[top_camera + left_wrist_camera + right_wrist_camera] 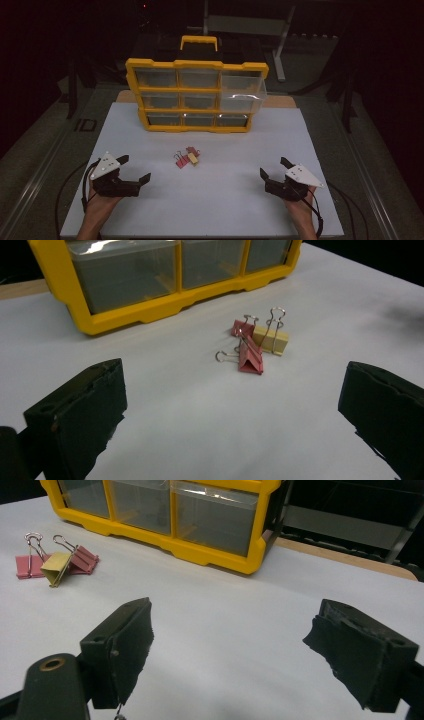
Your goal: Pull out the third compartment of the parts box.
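Down at the near left my left gripper (136, 169) sits wide open on the white table (225, 205), nothing in it. Middle of the table, the little pile of binder clips (186, 158) lies just in front of the yellow drawer organizer (196, 95). Near right, my right gripper (273, 168) gapes too, empty.

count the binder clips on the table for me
3, bunched on the white table before the yellow drawer organizer: a pink clip nearest the left tongs, a yellow clip beside it, another pink clip behind. None seems hidden.
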The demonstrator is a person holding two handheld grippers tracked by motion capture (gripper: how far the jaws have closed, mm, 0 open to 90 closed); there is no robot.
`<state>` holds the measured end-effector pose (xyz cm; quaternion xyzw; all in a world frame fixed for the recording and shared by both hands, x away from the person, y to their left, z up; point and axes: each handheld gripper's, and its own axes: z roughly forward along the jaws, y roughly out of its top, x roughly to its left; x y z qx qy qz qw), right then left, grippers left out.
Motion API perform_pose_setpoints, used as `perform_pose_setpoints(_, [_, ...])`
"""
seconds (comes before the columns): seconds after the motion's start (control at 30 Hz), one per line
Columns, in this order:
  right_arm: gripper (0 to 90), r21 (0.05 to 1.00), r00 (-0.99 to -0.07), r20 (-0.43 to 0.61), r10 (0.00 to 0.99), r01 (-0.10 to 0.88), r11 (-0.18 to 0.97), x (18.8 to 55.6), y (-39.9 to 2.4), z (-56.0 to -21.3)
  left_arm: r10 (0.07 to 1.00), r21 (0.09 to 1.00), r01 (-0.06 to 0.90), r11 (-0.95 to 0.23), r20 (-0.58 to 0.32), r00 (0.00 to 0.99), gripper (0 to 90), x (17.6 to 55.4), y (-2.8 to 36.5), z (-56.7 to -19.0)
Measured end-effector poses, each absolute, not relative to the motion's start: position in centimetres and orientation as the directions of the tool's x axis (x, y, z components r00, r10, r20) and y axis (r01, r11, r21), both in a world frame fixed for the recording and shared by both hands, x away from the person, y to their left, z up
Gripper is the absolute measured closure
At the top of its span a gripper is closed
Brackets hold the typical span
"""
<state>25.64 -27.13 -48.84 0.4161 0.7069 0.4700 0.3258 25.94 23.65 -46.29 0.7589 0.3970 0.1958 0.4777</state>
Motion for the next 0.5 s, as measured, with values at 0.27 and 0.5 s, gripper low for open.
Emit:
perform_pose_setpoints(0.27, [15.7, 0.938, -0.453, -0.062, 0.889, 0.278, 0.207, 25.5, -27.0, -49.0, 0.764, 0.864, 0.421, -0.275, -0.069, 0.641, 0.1, 27.4, 22.2, -45.6])
perform_pose_setpoints(0.5, [15.9, 0.94, -0.444, -0.059, 0.894, 0.276, 0.199, 25.3, -27.2, -49.0, 0.736, 0.843, 0.427, -0.326, -0.056, 0.674, 0.1, 28.9, 20.7, -45.2])
